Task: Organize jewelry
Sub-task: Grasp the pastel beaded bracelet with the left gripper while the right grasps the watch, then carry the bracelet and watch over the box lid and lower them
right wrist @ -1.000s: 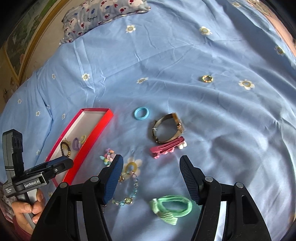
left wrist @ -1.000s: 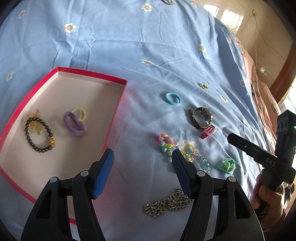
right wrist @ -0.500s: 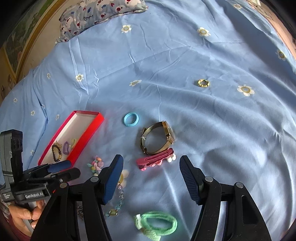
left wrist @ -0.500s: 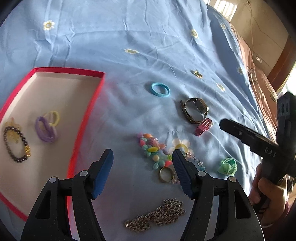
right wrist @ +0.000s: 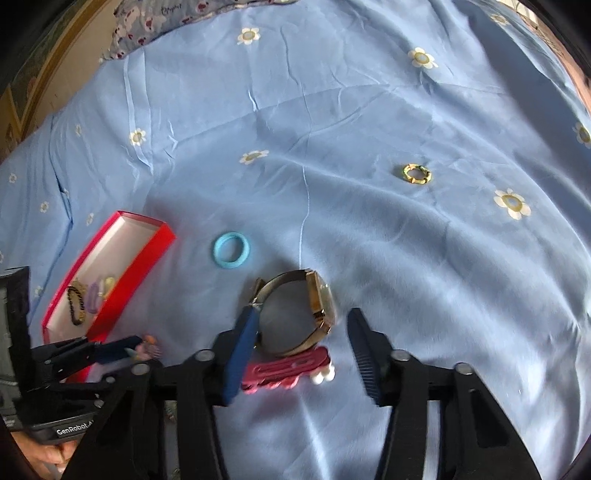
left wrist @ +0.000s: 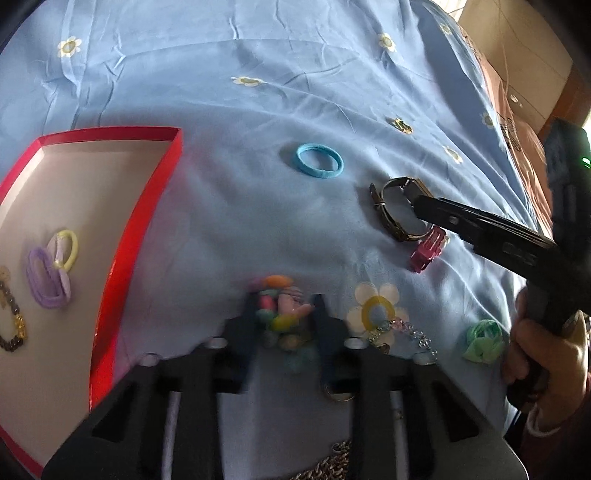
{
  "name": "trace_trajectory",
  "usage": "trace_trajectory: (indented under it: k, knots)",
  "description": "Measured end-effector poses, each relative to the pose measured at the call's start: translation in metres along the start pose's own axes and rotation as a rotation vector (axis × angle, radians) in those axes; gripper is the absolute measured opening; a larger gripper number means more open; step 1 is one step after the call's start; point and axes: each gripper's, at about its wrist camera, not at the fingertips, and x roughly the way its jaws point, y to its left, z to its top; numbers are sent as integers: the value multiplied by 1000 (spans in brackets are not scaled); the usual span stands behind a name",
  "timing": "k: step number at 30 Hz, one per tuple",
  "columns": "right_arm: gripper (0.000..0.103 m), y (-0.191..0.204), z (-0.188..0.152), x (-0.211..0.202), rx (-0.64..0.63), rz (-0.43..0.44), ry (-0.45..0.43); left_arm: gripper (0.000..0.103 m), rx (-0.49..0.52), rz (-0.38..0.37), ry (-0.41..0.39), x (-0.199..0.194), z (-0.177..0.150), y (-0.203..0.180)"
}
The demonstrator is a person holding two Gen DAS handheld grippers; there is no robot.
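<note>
The left tool point(left wrist: 284, 321) is clenched on the pastel bead bracelet point(left wrist: 282, 314), which bunches between its two dark fingers just right of the red box point(left wrist: 147, 221); motion blur softens the beads, but pink, orange, green and yellow ones show. In the right wrist view the same tool point(right wrist: 142, 349) appears at the near corner of the red box point(right wrist: 147, 254) with a pinkish clump at its tip.

The right tool point(right wrist: 299, 354) stands released, jaws wide. Its left finger sits just at the strap of the gold watch point(right wrist: 317, 306), and the watch case lies inside the gap, nearer that finger than the other. The pink hair clip point(right wrist: 288, 369), with small white beads at one end, lies just nearer than the watch, also within the gap.

The watch stands on edge, its band a rounded loop, well to the right of the red box. Between the two, farther out, lies the blue hair tie point(right wrist: 231, 250).

Only the left wrist view shows the box contents plainly: a purple hair tie point(left wrist: 46, 284), a yellow hair tie point(left wrist: 66, 249) touching it, and a dark bead bracelet point(left wrist: 13, 325) at the frame edge. It also shows a crystal chain point(left wrist: 402, 330) and a green scrunchie point(left wrist: 484, 339) far right of the box, on the blue bedsheet point(left wrist: 258, 221). Only the right wrist view shows a gold ring point(right wrist: 417, 173) far beyond the watch, and a patterned pillow point(right wrist: 177, 26) at the bed's far end.
</note>
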Motion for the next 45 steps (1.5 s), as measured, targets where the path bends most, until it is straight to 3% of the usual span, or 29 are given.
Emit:
trace_trajectory:
  k: [2,4,8,27,45]
  knots:
    - [24,-1,1,8,-7,-18,14,18,2,-10,-7,-1,0,1]
    - [13,-2,1,12,-7,-34,17,14,-3,-22,-16,-4,1,3]
    - [9,1,0,3,-10,-19,-6,11,-16,-39,-41,-15,3,6]
    - [8,56,-24,-41,-57,135,-27,10,-71,-69,-172,-86,-14,23]
    - [8,121,-29,-44,-147,219,-8,10,-167,-43,-270,-139,-32,71]
